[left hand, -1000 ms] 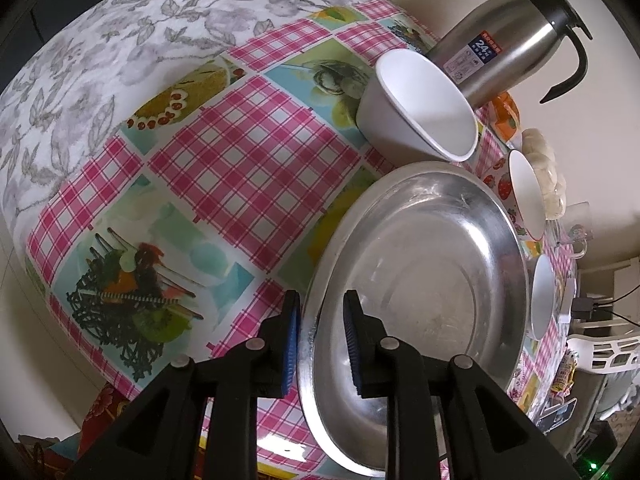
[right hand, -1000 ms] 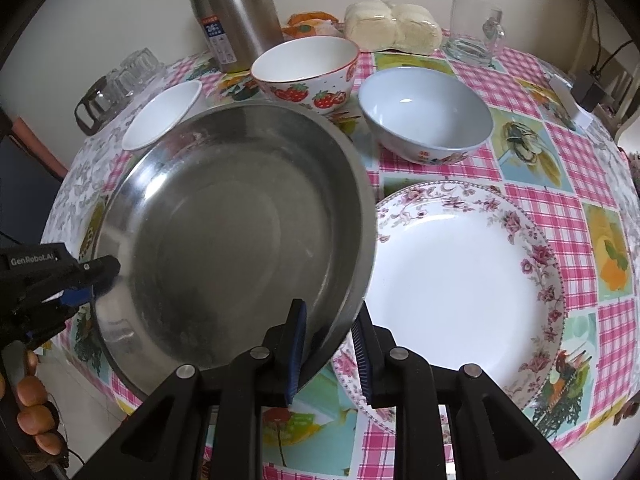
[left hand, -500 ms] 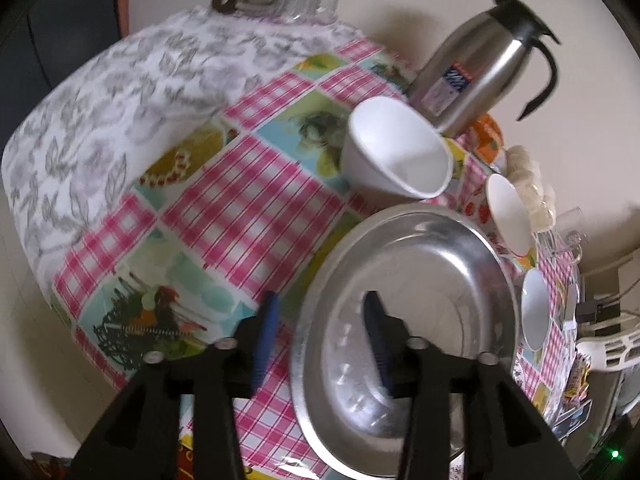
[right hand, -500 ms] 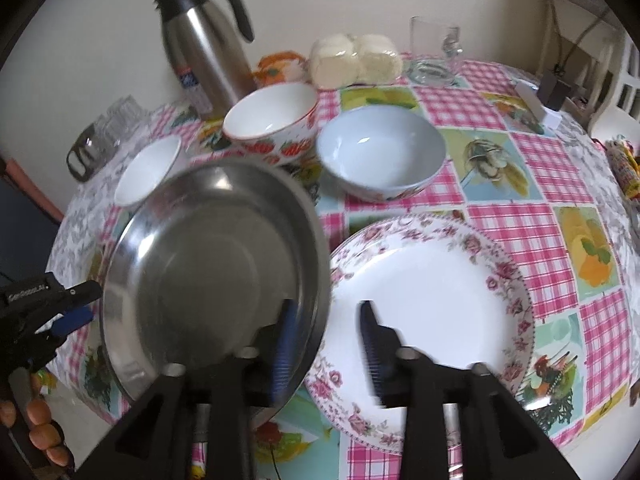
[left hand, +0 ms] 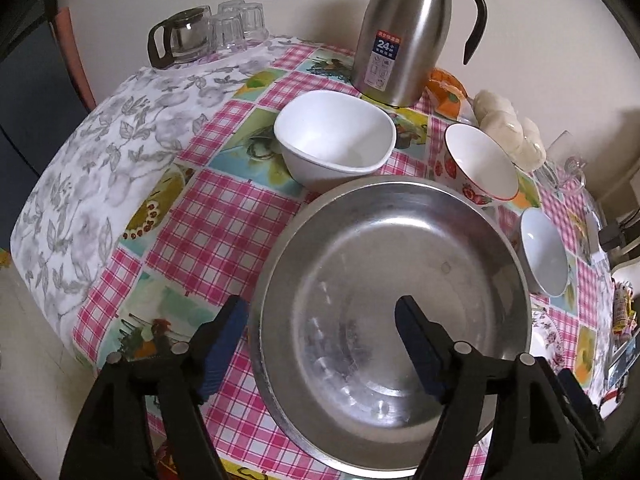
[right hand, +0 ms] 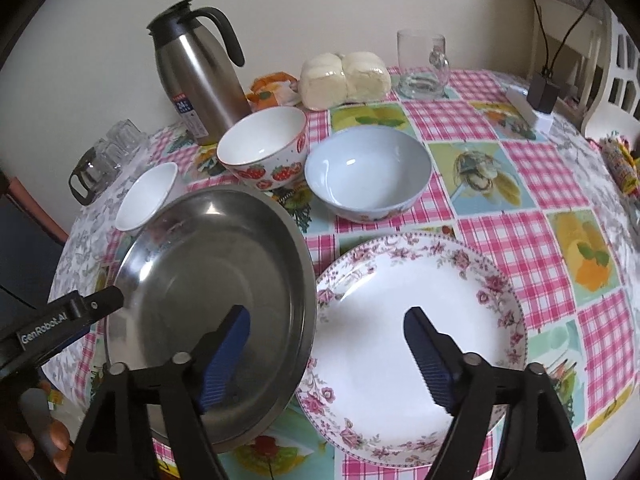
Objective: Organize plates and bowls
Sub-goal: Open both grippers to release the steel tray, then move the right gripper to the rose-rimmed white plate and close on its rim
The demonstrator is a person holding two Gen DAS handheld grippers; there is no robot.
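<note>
both tools were opening with nothing pinched. my left tool (left hand: 320, 332) straddled the near rim of the steel pan (left hand: 392, 304) on the bench (left hand: 224, 224). my right tool (right hand: 328, 344) hung over the seam between pan and flowered plate (right hand: 400, 320), which lay just beside it and nearer that hand.

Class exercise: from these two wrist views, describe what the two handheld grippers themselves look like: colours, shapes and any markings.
Both the left gripper and the right gripper have matte black, angular plastic jaws that widen toward the camera, each carrying round silver pivot pins. The inner pads are blue and ribbed. In the right wrist view, the left gripper's black side bears white "GenRobot.AI" lettering. No cables or sleeves are visible.
</note>
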